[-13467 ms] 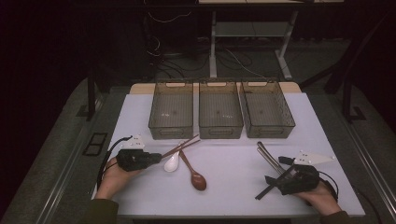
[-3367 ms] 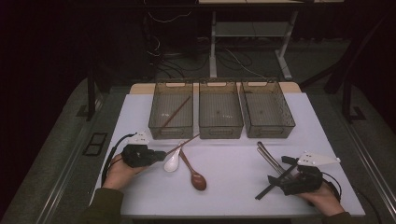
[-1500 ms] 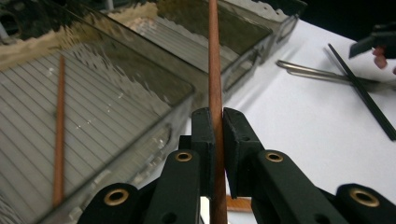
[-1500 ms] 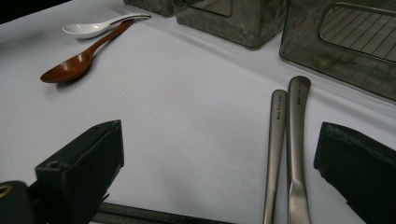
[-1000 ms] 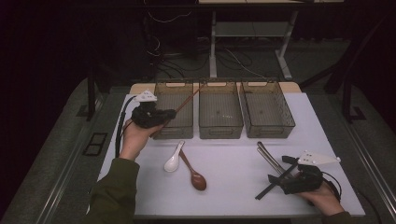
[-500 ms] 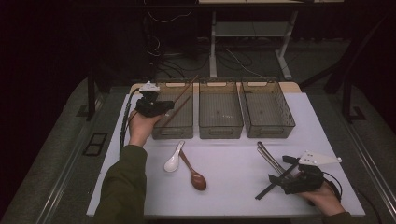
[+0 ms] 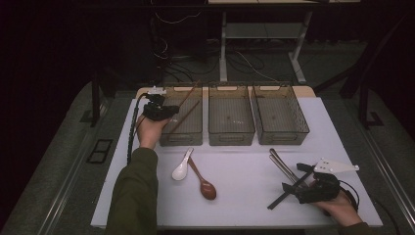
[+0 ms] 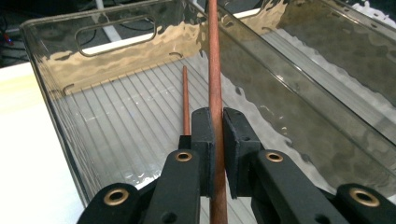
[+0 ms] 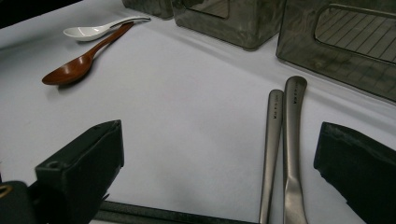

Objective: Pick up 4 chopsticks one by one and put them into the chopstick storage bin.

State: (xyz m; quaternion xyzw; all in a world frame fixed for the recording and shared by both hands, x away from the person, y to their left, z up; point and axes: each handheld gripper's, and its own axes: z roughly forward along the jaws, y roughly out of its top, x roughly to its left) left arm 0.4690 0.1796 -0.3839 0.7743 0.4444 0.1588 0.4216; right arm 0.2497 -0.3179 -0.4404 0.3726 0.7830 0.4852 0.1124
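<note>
My left gripper is shut on a brown wooden chopstick and holds it aslant over the left smoky plastic bin. In the high view this chopstick slopes toward the bin's far right corner. A second brown chopstick lies on the ribbed floor of the bin. My right gripper rests on the table near the front right, jaws open with nothing between them. Two metal utensil handles lie just ahead of its jaws.
A white spoon and a brown wooden spoon lie side by side in front of the bins. The middle bin and the right bin stand in a row with the left one. A dark strip lies by the right gripper.
My left gripper lifted the chopstick off the table and carried it to the left bin. Over the last second it moved farther back and lower. The right gripper stayed put.
</note>
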